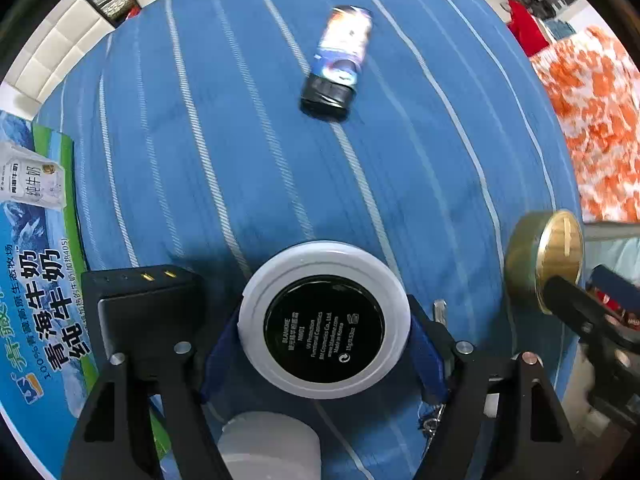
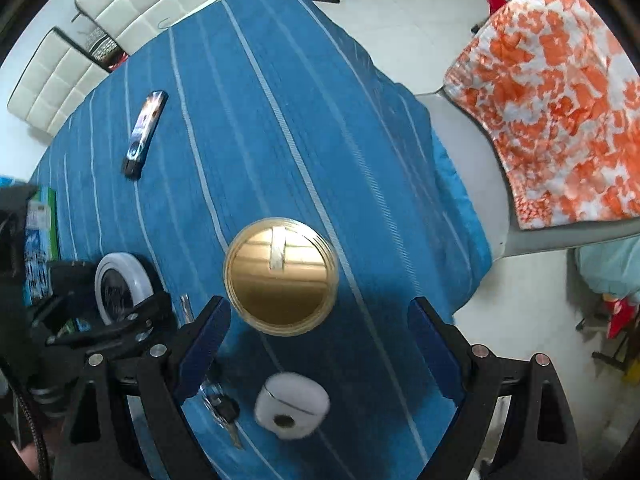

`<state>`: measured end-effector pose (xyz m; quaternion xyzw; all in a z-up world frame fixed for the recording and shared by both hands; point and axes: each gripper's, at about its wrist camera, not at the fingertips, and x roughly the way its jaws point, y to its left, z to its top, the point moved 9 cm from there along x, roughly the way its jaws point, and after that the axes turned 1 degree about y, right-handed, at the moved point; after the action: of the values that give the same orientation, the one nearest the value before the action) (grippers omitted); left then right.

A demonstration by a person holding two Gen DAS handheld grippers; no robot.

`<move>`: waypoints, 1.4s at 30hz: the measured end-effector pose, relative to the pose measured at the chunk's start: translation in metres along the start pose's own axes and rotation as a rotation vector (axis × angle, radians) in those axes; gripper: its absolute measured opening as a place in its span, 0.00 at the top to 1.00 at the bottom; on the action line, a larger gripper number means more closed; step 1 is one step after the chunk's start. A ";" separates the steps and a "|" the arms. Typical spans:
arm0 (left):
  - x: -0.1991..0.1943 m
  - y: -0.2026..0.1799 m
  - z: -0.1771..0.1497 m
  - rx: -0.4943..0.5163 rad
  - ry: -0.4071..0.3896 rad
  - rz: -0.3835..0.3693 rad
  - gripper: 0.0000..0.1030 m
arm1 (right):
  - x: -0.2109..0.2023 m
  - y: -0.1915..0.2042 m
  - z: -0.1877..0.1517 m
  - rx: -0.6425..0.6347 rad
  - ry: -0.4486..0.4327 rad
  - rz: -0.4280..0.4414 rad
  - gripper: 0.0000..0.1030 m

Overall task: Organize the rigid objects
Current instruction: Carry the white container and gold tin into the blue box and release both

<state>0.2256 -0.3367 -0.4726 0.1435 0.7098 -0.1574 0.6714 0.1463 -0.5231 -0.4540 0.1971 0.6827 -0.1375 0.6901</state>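
Left wrist view: the left gripper (image 1: 325,330) points down at a blue striped cloth (image 1: 224,128), its blue-padded jaws pinching a round white compact (image 1: 325,320) with a black printed base; both pads touch the white rim at 9 and 3 o'clock. At 6 o'clock of the compact sits a small white case (image 1: 270,446), at 10 o'clock a black box (image 1: 148,300), and at 12 o'clock, well apart, a dark tube (image 1: 339,62) lying flat, blurred so its print is unreadable. A milk carton box (image 1: 38,264) lies along the 9 o'clock edge. In the right wrist view, the right gripper (image 2: 318,332) hangs over a gold round tin (image 2: 281,275), jaws spread wide; the tin lies near the left pad, though whether they touch is hard to say, and clear of the right. Keys (image 2: 224,408) rest at 7 o'clock, beside the white case.
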 end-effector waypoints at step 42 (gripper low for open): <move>-0.171 0.027 -0.016 0.035 -0.341 -0.075 0.28 | -0.121 0.042 -0.014 -0.070 -0.153 -0.004 0.35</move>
<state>0.2323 -0.3046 -0.3015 0.0997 0.5878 -0.2169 0.7730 0.1491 -0.4894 -0.3297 0.1603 0.6328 -0.1295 0.7464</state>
